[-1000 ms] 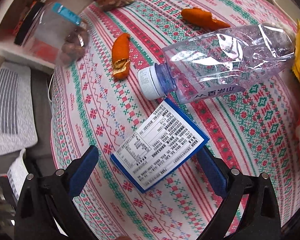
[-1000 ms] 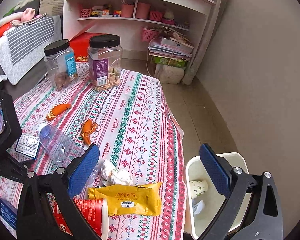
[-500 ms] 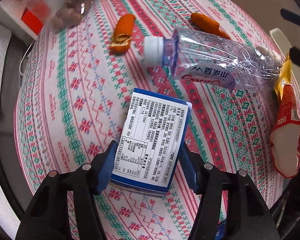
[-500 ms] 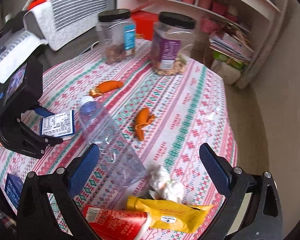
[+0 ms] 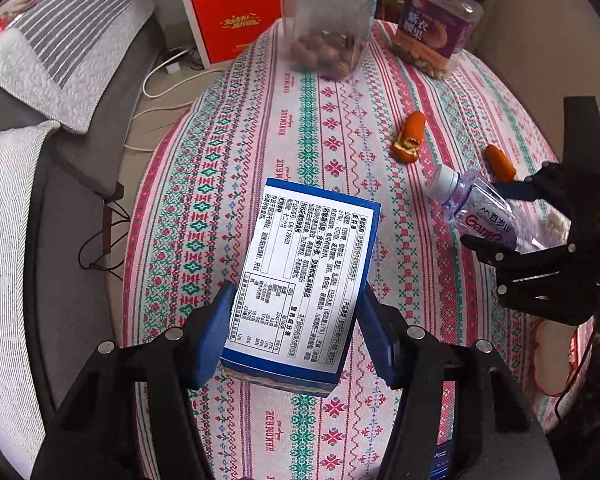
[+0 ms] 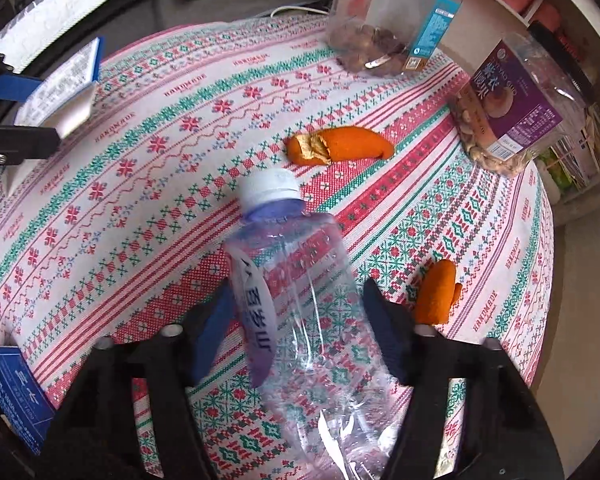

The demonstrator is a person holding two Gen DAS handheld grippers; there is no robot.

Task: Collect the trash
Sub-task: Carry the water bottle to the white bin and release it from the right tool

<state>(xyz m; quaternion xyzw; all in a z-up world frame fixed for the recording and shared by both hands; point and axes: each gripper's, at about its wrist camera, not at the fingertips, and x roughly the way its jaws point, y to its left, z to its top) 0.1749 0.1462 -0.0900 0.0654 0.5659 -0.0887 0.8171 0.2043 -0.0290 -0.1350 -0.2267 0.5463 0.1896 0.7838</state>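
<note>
A blue-and-white printed box (image 5: 304, 264) hangs above the patterned tablecloth (image 5: 308, 140), and my left gripper (image 5: 296, 296) is shut on its lower sides. To the right lies a clear plastic bottle (image 6: 284, 232) with a white cap, pointing away. My right gripper (image 6: 298, 292) is closing on it, both blue pads against its body. The left wrist view shows the same bottle (image 5: 468, 204) between the right gripper's black fingers (image 5: 480, 244). Two orange peels (image 6: 340, 146) (image 6: 436, 292) lie beyond the bottle.
Two clear jars stand at the far table edge, one with nuts (image 5: 328, 16), one with a purple label (image 5: 436, 28). A second blue box (image 6: 12, 392) sits at the near left edge. A red carton (image 5: 236, 16) and a grey striped sofa cover (image 5: 60, 40) lie past the table.
My left gripper closed on the box and lifted it off the cloth. My right gripper swung down from the bin side to the bottle, and its jaws narrowed around it.
</note>
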